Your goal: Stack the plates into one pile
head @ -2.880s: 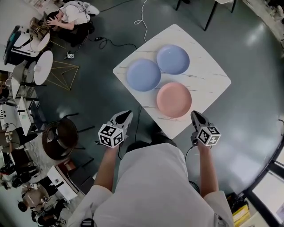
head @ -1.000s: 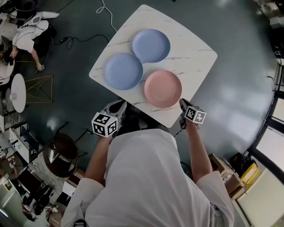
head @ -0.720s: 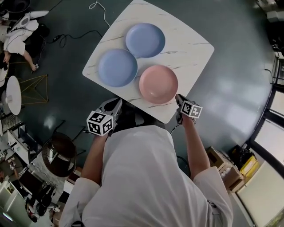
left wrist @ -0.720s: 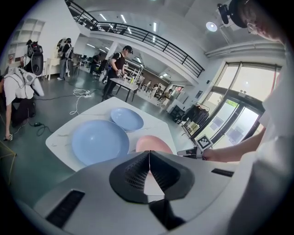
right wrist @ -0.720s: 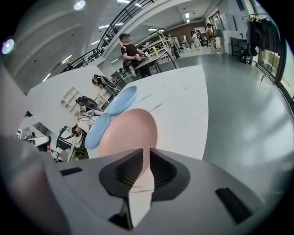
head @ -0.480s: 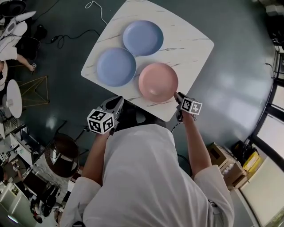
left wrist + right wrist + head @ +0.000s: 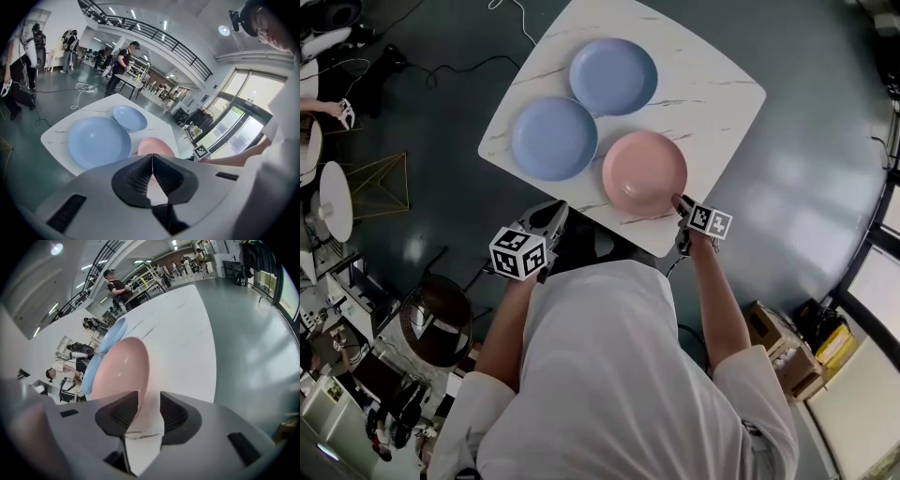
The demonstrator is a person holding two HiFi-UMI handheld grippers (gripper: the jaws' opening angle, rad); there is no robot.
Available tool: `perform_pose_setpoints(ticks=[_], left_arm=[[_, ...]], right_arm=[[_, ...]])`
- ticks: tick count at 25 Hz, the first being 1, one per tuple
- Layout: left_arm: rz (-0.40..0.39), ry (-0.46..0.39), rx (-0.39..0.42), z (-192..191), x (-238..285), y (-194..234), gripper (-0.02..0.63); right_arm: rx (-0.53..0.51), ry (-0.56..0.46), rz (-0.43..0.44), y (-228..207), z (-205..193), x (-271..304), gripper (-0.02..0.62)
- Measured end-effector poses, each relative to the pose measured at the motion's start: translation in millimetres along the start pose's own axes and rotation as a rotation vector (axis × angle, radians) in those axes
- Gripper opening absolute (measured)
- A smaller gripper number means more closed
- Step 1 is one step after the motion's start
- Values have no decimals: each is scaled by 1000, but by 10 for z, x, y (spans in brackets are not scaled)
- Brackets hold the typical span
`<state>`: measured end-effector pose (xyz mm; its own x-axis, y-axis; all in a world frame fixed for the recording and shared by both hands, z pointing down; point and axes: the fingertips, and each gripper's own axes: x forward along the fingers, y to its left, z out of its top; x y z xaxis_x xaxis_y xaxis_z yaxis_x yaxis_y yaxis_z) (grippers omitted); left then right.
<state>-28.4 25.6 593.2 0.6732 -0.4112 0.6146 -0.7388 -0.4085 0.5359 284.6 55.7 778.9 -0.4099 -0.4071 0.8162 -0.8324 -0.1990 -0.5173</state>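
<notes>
While the left gripper [image 7: 554, 209] is closed, the right gripper [image 7: 679, 201] gapes astride the rim of the pink plate [image 7: 643, 171].

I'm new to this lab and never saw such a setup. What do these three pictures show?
A person holds a two-jaw gripper in each hand. The head view looks down from a camera on their head; the other two views ride on the grippers. On the white table lie a near blue plate, a far blue plate and a pink plate. The right gripper has its jaws apart around the pink plate's near rim, not clamped. The left gripper is shut and empty, beside the table.
</notes>
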Motion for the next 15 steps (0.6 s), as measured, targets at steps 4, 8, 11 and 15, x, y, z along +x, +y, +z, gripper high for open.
perform_pose_setpoints(ticks=[4, 8, 11, 15], left_arm=[[10, 5, -13, -14, -18, 57, 14], [18, -2, -21, 12, -33, 137, 14], [22, -12, -28, 32, -69, 181, 14], [25, -29, -34, 74, -113, 244, 14]], right_arm=[[16, 23, 9, 75, 18, 99, 146], [41, 50, -40, 50, 17, 179, 73], [115, 42, -40, 30, 16, 172, 52], [244, -6, -5, 37, 103, 133, 34]])
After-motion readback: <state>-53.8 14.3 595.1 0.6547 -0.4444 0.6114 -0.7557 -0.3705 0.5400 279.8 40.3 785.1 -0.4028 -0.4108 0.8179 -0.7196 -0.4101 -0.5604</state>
